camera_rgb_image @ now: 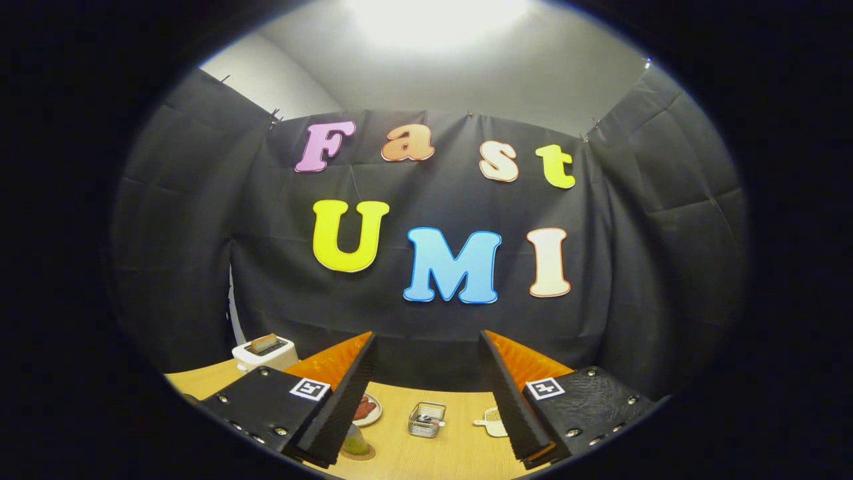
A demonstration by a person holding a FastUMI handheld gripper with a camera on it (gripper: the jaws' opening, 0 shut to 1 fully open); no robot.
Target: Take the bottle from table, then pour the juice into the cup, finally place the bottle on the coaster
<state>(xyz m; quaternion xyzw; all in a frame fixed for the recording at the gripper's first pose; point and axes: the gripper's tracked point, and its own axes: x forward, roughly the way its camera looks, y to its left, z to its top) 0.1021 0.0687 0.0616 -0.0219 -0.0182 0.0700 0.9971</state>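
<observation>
A: What are your tongs (pixel 426 347) at right now?

B: Your tongs stand wide apart with nothing between them. Both fingers (pixel 343 400) point out over the wooden counter (pixel 460 453) toward the dark cloth wall of the booth.

A: And where is the bottle you are meant to take?

B: You have something low and greenish (pixel 355 441) standing on a round brownish disc, half hidden behind your left finger, close in. It may be the bottle on a coaster, but I cannot tell from this little of it.

A: What else lies ahead of you?

B: Between your two fingers, a little farther out, sits a small wire basket (pixel 426 419). Just left of it, partly behind your left finger, you see a plate (pixel 368 409) with something red on it. Beside your right finger lies a flat pale piece with a handle (pixel 492 421). Beyond your left finger, at the far side of the counter, stands a white toaster (pixel 264 352) with a slice in its slot
</observation>
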